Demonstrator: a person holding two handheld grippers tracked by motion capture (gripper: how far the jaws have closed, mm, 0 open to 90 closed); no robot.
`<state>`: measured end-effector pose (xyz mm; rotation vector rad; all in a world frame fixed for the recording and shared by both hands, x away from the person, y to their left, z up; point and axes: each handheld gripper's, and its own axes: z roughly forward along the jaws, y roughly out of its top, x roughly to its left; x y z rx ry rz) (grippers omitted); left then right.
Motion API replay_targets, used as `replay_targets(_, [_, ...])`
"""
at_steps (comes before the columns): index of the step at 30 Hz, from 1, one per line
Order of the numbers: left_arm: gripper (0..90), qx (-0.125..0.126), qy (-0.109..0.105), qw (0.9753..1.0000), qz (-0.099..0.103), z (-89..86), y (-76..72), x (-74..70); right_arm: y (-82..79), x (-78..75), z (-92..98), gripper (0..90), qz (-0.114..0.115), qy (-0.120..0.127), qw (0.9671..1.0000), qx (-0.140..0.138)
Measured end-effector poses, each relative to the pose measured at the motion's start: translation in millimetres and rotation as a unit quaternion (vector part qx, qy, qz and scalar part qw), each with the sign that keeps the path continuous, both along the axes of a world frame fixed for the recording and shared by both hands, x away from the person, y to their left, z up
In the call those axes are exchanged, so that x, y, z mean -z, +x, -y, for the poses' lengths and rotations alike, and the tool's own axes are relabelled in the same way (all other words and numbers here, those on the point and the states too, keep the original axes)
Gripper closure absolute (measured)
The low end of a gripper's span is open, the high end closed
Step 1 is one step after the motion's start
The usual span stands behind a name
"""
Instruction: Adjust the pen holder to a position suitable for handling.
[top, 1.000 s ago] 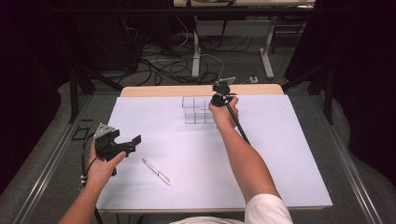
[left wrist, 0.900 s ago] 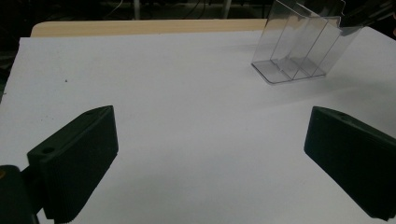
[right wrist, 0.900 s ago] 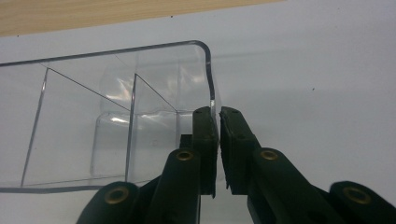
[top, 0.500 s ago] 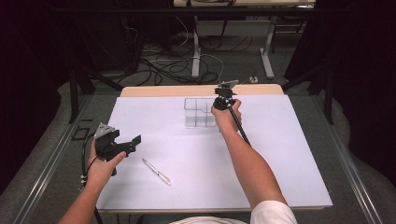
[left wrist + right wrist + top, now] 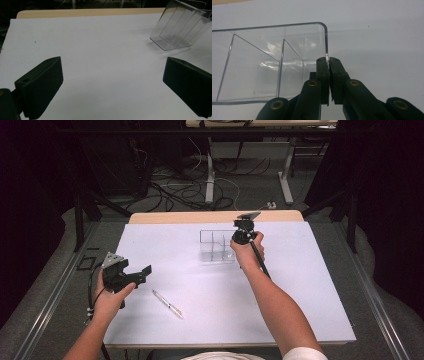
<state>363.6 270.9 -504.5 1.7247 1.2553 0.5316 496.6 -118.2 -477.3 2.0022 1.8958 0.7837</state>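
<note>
— Clear organizer (image 5: 218,246) sits toward the far middle of the table (image 5: 310,285); where's the right hand-held gripper (image 5: 328,61)?
— At its right wall, jaws pressed together on that thin wall — the right gripper view shows it plainly. The dividers are hard to trace through the glare, and the box's left end is cut off there.
— And the arm?
— Right forearm stretched forward, hand wrapped round the handle. The left hand-held gripper (image 5: 146,270) is held low near the table's left edge, jaws spread wide, gripping nothing.
— Anything else?
— A pen (image 5: 167,303) lies loose between the arms — any writing on it is too small to read.
</note>
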Motion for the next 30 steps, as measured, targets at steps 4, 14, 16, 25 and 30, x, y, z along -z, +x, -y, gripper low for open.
replay_targets(4, [2.7,0.0,0.001,1.0,0.001,0.3,0.1,0.0,-7.8,-0.9,4.9,87.2,-0.003,0.002,1.0,-0.005])
replay_targets(14, [2.8,-0.002,0.002,1.0,0.0,0.1,0.4,0.5,-21.0,0.1,8.0,87.1,-0.015,0.002,0.9999,-0.003])
replay_targets(16, [2.7,-0.002,0.002,1.0,0.0,0.3,0.5,0.8,-22.8,1.3,7.9,87.0,-0.012,-0.002,0.9999,-0.006])
replay_targets(25, [2.7,-0.004,0.002,1.0,0.0,0.3,0.5,1.1,-26.9,3.1,3.0,85.4,-0.014,-0.001,0.9998,-0.01])
replay_targets(30, [2.7,-0.004,0.001,1.0,0.0,0.4,0.7,1.5,-27.1,2.9,4.1,84.3,-0.025,0.014,0.9995,-0.01])
